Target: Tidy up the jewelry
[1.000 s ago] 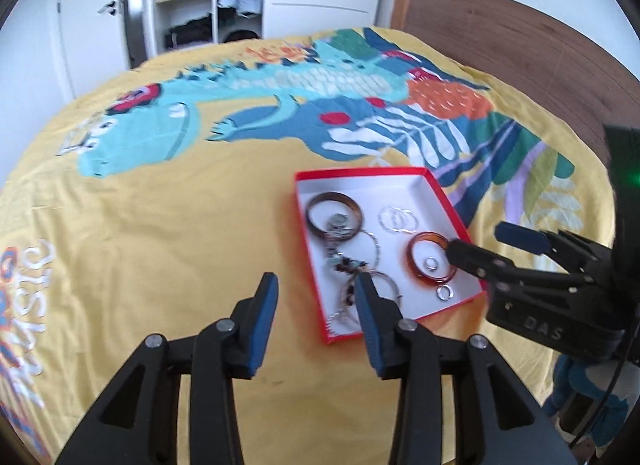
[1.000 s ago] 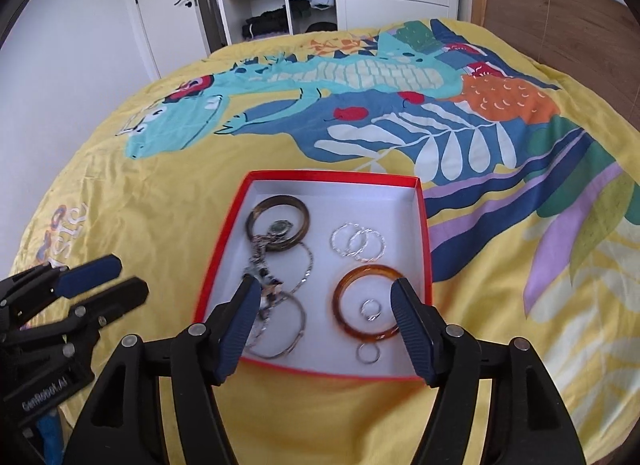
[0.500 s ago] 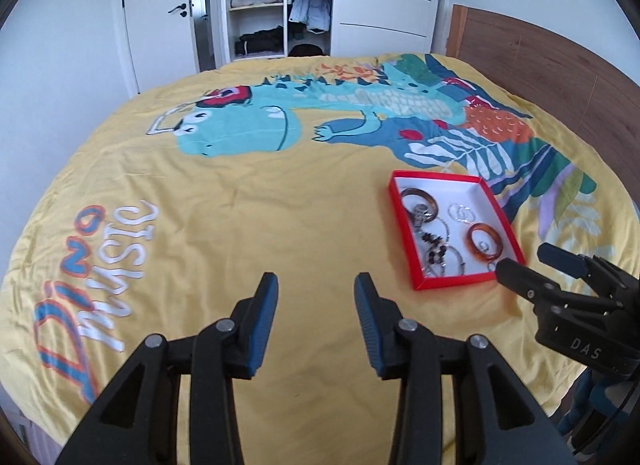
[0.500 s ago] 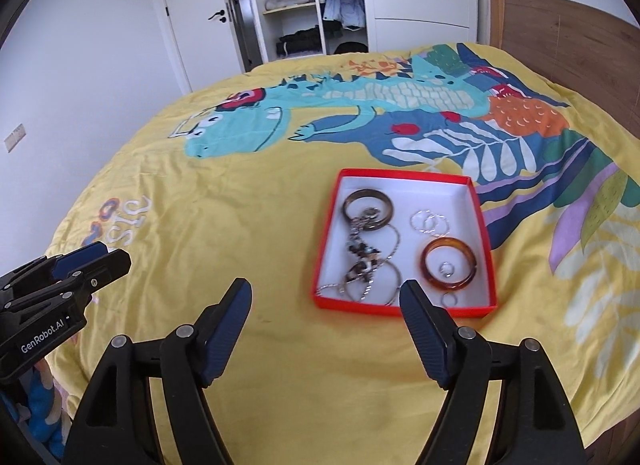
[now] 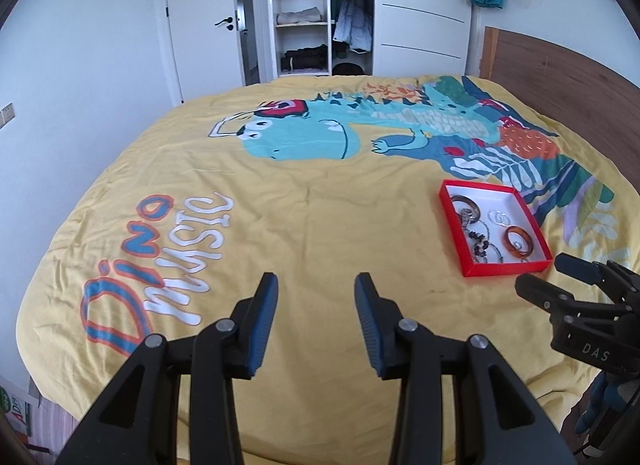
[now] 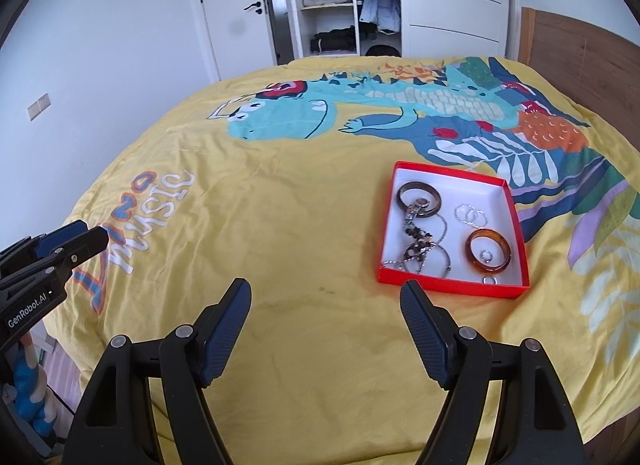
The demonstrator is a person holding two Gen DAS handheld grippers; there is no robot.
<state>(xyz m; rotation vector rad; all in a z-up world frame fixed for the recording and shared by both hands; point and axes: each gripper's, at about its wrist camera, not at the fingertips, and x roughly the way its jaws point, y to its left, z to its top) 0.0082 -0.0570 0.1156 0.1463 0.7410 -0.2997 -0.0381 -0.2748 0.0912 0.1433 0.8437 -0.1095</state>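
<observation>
yellow bedspread (image 5: pixel 320 225) with a dinosaur print, filling the left wrist view. left gripper (image 5: pixel 316 319) low in the middle, blue pads spread apart over bare fabric, nothing between them. red box (image 5: pixel 452 221) off to the right on the spread, white inside, holding the jewelry: dark bangle (image 5: pixel 466 203) at the far end, amber bangle (image 5: pixel 519 240) nearer, thin silver hoops (image 5: pixel 500 218) between, a beaded chain (image 5: pixel 478 239) along the left side. right gripper (image 5: pixel 560 277) at the right edge, just beside the box's near corner, not touching. open wardrobe (image 5: pixel 320 9) and white door (image 5: pixel 200 21) behind the bed.

same yellow spread in the right wrist view. right gripper (image 6: pixel 326 315) spread wide and empty, right pad tip just short of the red box (image 6: pixel 516 217), apart from it. amber bangle (image 6: pixel 489 251) in the near right corner with a small ring (image 6: pixel 486 255) inside it. dark bangle (image 6: pixel 419 198) far left. left gripper (image 6: pixel 76 239) at the left edge over the bed's side, well apart from the box.
</observation>
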